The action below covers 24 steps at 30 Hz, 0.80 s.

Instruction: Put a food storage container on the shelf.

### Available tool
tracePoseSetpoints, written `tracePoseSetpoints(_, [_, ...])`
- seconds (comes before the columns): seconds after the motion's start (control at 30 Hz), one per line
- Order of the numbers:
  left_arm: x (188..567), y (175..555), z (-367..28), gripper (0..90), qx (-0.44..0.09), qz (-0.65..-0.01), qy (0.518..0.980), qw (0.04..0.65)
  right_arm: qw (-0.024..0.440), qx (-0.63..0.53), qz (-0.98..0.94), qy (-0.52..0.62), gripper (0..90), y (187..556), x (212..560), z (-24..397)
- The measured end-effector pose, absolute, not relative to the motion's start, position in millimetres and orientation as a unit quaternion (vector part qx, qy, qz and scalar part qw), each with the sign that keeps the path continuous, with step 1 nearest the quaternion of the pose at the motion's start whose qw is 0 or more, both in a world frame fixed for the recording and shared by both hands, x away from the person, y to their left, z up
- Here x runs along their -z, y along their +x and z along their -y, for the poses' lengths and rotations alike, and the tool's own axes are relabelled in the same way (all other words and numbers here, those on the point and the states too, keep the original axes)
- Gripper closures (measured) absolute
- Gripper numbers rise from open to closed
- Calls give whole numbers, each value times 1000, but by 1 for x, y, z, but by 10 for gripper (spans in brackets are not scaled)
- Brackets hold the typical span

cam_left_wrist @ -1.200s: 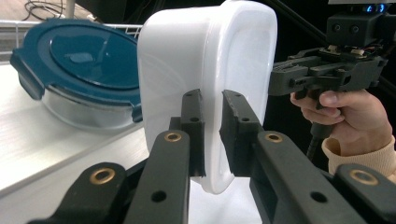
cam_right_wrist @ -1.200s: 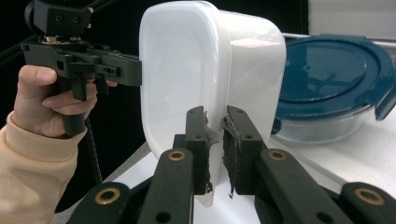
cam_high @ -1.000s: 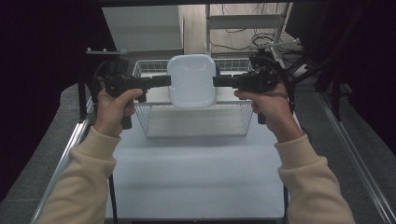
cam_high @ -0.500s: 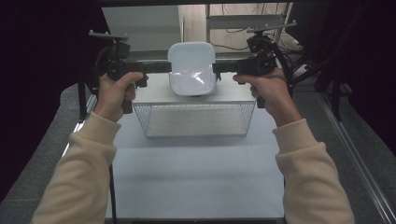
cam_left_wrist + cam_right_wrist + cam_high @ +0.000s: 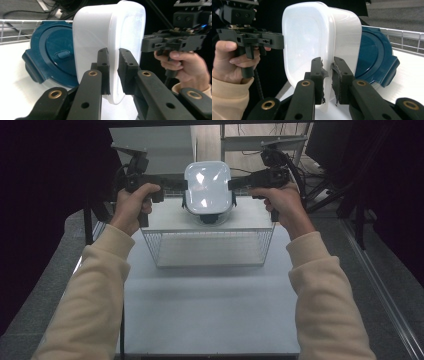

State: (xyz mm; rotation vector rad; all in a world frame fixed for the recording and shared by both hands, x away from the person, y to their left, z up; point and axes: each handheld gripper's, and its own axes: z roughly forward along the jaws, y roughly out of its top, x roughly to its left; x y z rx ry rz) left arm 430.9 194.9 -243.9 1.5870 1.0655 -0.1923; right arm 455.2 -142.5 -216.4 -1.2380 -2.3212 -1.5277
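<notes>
A white plastic container (image 5: 207, 187) hangs tilted on its side between my two grippers, above the back of a wire basket (image 5: 207, 247). My left gripper (image 5: 182, 184) is shut on its left rim; its pads (image 5: 103, 67) pinch the wall of the container (image 5: 100, 32). My right gripper (image 5: 231, 184) is shut on the opposite rim, its pads (image 5: 317, 75) clamping the container (image 5: 312, 37). A dark blue lid (image 5: 209, 217) lies below on the white surface; it also shows behind the container as the lid (image 5: 53, 57) and the lid (image 5: 374, 57).
The basket stands on a white tabletop (image 5: 210, 310), with wire rails (image 5: 407, 37) around the lid. A metal frame and cables (image 5: 250, 142) lie beyond it. Dark floor flanks the table. Both sleeved forearms reach in from the bottom.
Both hands have carried the container away from me, from over the basket's front to over its back. The blue lid has come into view beneath it.
</notes>
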Motion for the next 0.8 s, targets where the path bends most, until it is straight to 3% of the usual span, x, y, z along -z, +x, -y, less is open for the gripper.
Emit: tracePoseSetpoints(0.8, [274, 486, -205, 751, 176, -513, 591, 597, 151, 506, 688, -498, 697, 515, 240, 143])
